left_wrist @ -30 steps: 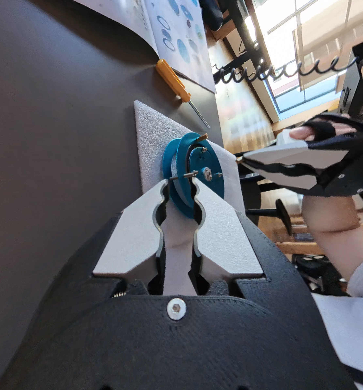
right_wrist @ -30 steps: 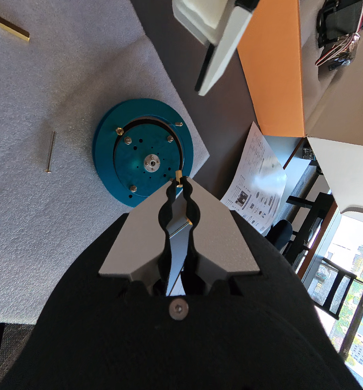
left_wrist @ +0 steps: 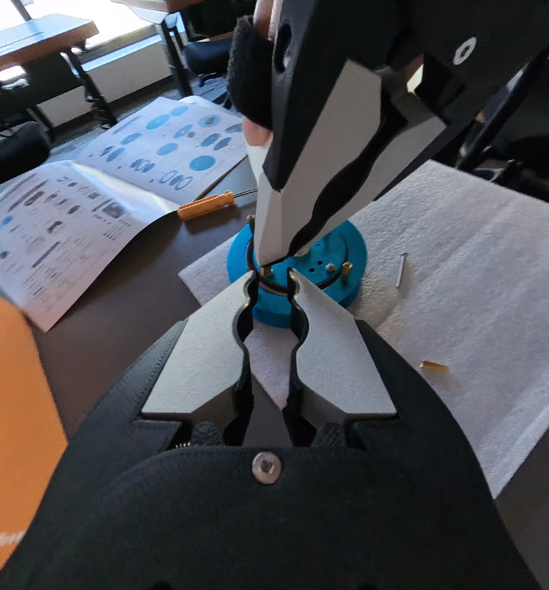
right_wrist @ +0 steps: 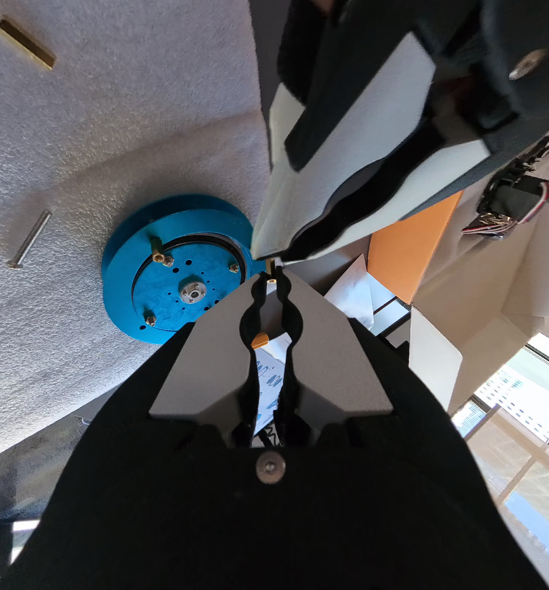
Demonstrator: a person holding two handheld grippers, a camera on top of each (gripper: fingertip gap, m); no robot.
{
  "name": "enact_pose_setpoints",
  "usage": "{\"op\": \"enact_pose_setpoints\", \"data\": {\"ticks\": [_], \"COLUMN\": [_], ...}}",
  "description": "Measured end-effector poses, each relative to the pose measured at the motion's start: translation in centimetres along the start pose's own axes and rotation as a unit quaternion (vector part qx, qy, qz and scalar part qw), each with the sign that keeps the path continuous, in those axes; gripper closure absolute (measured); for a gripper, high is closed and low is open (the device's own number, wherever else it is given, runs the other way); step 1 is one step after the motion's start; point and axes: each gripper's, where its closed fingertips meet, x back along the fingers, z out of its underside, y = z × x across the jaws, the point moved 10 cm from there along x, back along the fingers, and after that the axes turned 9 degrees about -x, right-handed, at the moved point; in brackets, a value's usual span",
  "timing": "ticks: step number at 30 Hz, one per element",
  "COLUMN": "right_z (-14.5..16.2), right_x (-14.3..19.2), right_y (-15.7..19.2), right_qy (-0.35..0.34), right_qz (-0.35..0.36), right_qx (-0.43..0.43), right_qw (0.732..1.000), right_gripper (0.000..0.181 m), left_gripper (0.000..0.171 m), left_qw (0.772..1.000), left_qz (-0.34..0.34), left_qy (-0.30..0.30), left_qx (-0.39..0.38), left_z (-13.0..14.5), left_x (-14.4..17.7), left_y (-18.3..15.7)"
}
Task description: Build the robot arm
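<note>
We see a round blue disc assembly lying flat on a white foam sheet. A black ring circles its inner plate. Brass standoffs stand upright at its rim; the one at 3 o'clock sits pinched between the right tool's tips.

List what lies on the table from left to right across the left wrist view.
Orange box → open manual → orange-handled screwdriver → blue disc assembly → loose long screw → loose brass standoff.
</note>
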Motion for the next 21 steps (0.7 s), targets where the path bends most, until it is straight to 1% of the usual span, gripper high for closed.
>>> {"op": "enact_pose_setpoints", "data": {"ticks": [1, 4, 8, 9, 11, 12, 13, 14, 15, 16, 17, 18, 19, 20, 21], "right_z": [0.0, -0.2, 0.0, 0.1, 0.7, 1.2, 1.9, 2.5, 3.3, 3.9, 4.5, 4.8, 5.1, 5.3, 5.5], "right_x": [0.3, 1.0, 1.5, 1.6, 2.1, 2.5, 3.0, 3.4, 3.7, 3.8, 3.8, 3.8, 3.8, 3.9, 3.9], "right_y": [0.1, 0.3, 0.5, 0.4, -0.1, -0.5, -0.8, -0.9, -0.8, -0.3, 0.2, 0.6, 1.0, 1.3, 1.6], "right_qy": [-0.003, -0.01, -0.022, -0.031, -0.064, -0.084, -0.123, -0.184, -0.257, -0.328, -0.392, -0.445, -0.482, -0.505, -0.516], "right_qz": [0.003, 0.007, 0.011, 0.012, 0.017, 0.032, 0.035, 0.03, 0.016, -0.008, -0.028, -0.036, -0.036, -0.03, -0.016], "right_qx": [-0.003, -0.012, -0.03, -0.049, -0.121, -0.177, -0.246, -0.328, -0.406, -0.46, -0.5, -0.527, -0.54, -0.543, -0.547], "right_qw": [1.0, 1.0, 0.999, 0.998, 0.99, 0.98, 0.961, 0.926, 0.877, 0.825, 0.772, 0.723, 0.689, 0.67, 0.659], "right_gripper": [0.177, 0.176, 0.176, 0.176, 0.173, 0.164, 0.161, 0.16, 0.16, 0.153, 0.15, 0.151, 0.159, 0.17, 0.174], "left_gripper": [0.157, 0.167, 0.167, 0.167, 0.167, 0.167, 0.167, 0.167, 0.167, 0.167, 0.167, 0.167, 0.167, 0.168, 0.168], "left_qw": [1.0, 1.0, 1.0, 1.0, 1.0, 0.999, 0.998, 0.996, 0.993, 0.99, 0.987, 0.985, 0.983, 0.982, 0.981], "left_qz": [0.01, 0.019, 0.01, 0.006, -0.004, -0.013, -0.025, -0.037, -0.045, -0.05, -0.049, -0.047, -0.051, -0.054, -0.055], "left_qy": [-0.003, 0.002, 0.006, 0.002, -0.022, -0.039, -0.06, -0.083, -0.105, -0.128, -0.149, -0.166, -0.175, -0.179, -0.182], "left_qx": [0.007, 0.005, -0.028, -0.025, -0.004, 0.003, 0.008, 0.013, 0.017, 0.024, 0.028, 0.031, 0.031, 0.028, 0.024], "left_z": [-0.1, -0.5, -1.0, -1.0, -1.2, -1.2, -1.3, -1.5, -1.6, -1.8, -2.0, -2.2, -2.3, -2.4, -2.4], "left_x": [-0.2, -0.5, -0.4, -0.3, 0.1, 0.4, 0.7, 1.2, 1.6, 2.0, 2.3, 2.6, 2.7, 2.8, 2.8], "left_y": [0.0, 0.1, -0.4, -0.4, -0.3, -0.3, -0.3, -0.4, -0.5, -0.6, -0.8, -0.9, -1.0, -1.0, -1.0]}}
